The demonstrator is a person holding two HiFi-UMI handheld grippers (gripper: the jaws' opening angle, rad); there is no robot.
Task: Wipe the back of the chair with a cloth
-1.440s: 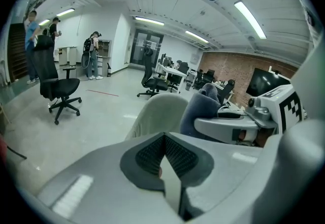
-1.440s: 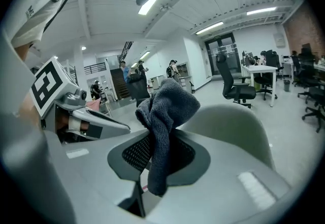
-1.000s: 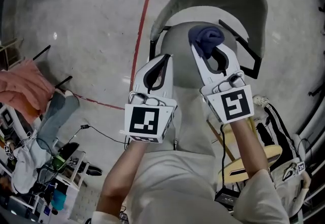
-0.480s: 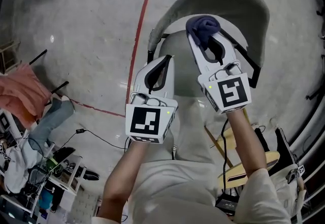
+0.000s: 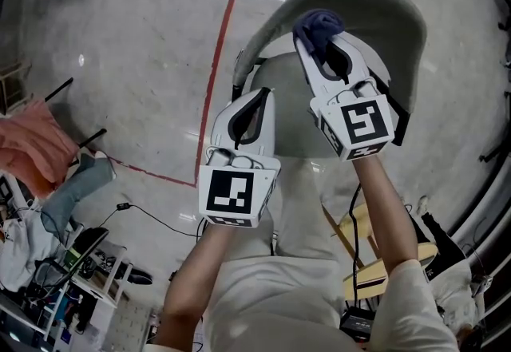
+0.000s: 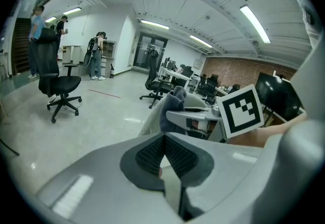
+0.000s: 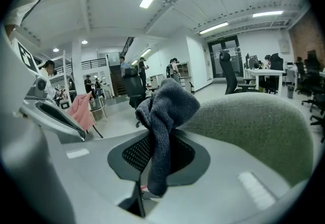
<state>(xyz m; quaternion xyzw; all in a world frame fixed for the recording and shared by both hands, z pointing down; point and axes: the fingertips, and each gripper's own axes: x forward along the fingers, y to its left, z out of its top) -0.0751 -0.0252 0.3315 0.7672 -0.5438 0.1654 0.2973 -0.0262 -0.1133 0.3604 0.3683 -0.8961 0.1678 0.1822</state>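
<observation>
Right gripper clamped on cloth; over last second has carried it toward 12 o'clock, from above seat up to chair back. Cloth now against or just beside back's inner face near top edge; contact not certain in right gripper view. Left gripper jaws together, empty, unmoved at 8 o'clock of right one. Judgement: approach ending, wiping stroke about to start.

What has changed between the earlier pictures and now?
The right tool, still shut on the dark cloth, moved forward, carrying it toward the upper rim of the chair back. The left tool stayed shut and empty, almost in the same place.
</observation>
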